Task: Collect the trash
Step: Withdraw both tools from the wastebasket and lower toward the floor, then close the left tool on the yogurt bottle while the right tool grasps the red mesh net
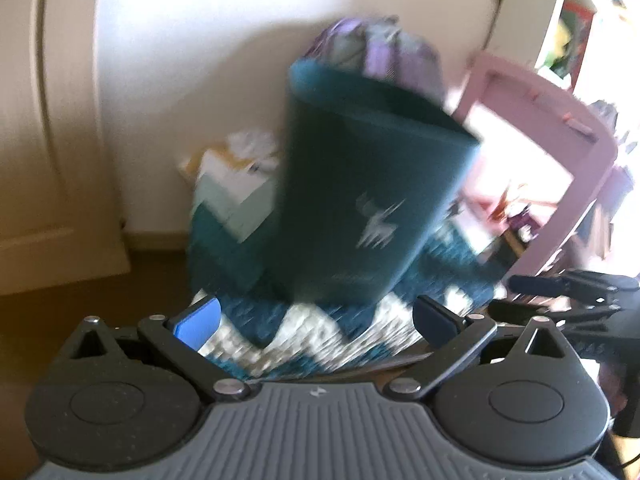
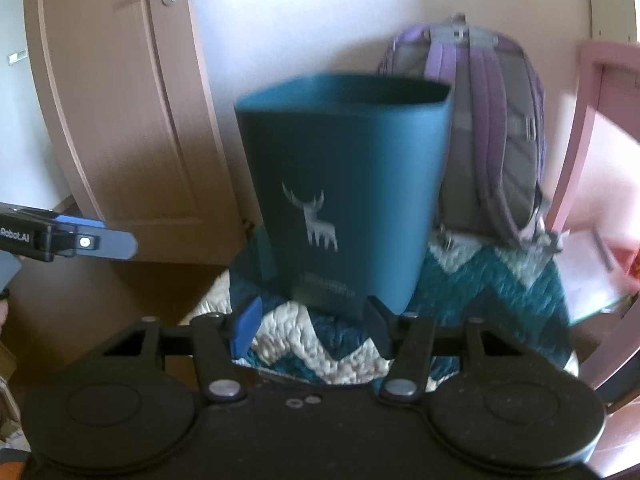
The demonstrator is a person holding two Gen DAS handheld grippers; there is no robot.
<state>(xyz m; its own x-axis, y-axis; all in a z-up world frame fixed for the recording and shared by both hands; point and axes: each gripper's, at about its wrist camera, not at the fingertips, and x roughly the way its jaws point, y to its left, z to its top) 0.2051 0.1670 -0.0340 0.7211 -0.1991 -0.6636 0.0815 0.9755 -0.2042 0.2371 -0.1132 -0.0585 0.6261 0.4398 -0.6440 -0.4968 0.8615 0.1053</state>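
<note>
Jaws on both grippers gape empty before one teal bin [image 2: 344, 184], one backpack [image 2: 492, 136].

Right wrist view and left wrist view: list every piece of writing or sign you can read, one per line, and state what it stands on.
"Robot.AI" (start cut off by the frame edge): on the left gripper, seen from the right wrist view.
White deer emblem, no words: on the teal bin.
Line of print under the deer: too blurred to read in either view.
Small mark on the left gripper's grey body: too small to read.
</note>
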